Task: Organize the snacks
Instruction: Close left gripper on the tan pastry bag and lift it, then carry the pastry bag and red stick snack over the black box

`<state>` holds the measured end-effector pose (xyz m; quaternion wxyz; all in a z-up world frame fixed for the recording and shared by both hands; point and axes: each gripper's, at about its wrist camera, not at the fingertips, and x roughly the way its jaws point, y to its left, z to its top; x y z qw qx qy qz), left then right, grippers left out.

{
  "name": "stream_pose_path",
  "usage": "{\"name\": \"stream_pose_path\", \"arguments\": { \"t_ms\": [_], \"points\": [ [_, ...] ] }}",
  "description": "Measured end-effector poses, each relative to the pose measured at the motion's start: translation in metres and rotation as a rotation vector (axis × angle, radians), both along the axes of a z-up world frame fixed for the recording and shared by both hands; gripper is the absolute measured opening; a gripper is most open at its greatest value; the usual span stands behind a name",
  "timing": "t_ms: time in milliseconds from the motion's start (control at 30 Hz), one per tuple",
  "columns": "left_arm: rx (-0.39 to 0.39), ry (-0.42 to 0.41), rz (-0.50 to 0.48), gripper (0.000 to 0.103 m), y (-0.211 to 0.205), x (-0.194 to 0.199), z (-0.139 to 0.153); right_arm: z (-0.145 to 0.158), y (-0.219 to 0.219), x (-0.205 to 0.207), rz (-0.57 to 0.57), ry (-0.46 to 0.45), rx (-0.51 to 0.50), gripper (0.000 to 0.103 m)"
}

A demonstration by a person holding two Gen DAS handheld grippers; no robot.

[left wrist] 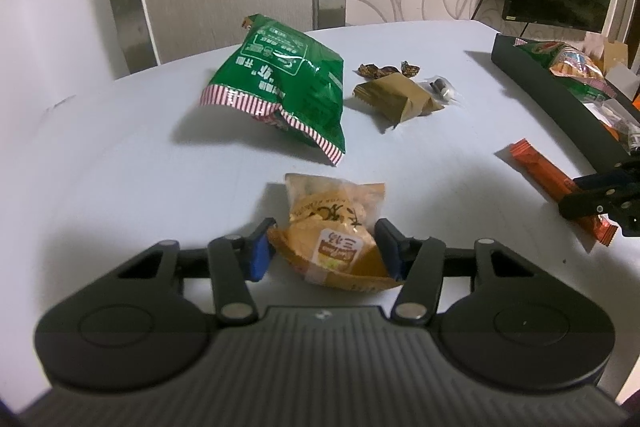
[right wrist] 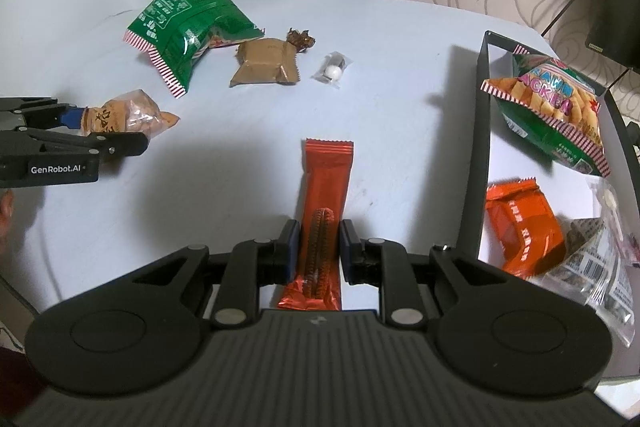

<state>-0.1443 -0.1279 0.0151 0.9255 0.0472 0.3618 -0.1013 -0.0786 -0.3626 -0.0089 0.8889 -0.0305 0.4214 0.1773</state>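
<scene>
Right now the left gripper (left wrist: 324,247) has its two blue-padded fingers set on either side of a small orange pastry packet (left wrist: 334,227), touching its crumpled lower edges, so it is clamped on the packet; from the right wrist camera the same packet (right wrist: 128,117) sticks out past the fingertips just above the pale table (right wrist: 240,167). The right gripper (right wrist: 318,247) stands with its fingers pressed against both long sides of an orange-red wafer bar (right wrist: 324,207), which lies flat on the table pointing away from the camera. Farther back sit a green bag with striped ends (left wrist: 288,87), a brown wrapped square (left wrist: 400,93) just beside it, a twisted dark candy (right wrist: 301,38) touching the square's far corner, and a clear little packet with a white ball (right wrist: 333,71) a bit apart. To the right is a dark-walled tray (right wrist: 478,147) holding a prawn cracker bag (right wrist: 552,107), an orange pouch (right wrist: 524,227) and some clear wrappers (their contents are hard to make out).
</scene>
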Motion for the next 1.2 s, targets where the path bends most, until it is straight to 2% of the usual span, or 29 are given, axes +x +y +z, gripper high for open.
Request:
{"name": "stream_pose_path", "arguments": {
  "t_ms": [200, 433, 767, 1200],
  "points": [
    [-0.017, 0.012, -0.008, 0.049, 0.002, -0.006, 0.003, 0.003, 0.004, -0.012, 0.014, 0.034, 0.059, 0.025],
    [-0.021, 0.011, -0.023, 0.047, -0.001, -0.010, 0.006, 0.018, -0.005, -0.020, -0.010, 0.059, 0.222, 0.025],
    [-0.015, -0.001, -0.052, 0.047, -0.013, -0.007, 0.014, 0.035, -0.008, -0.036, -0.004, 0.038, 0.276, 0.025],
    [-0.015, -0.034, -0.133, 0.047, -0.050, 0.001, 0.025, 0.055, -0.037, -0.052, -0.052, -0.012, 0.317, 0.025]
  ]
}}
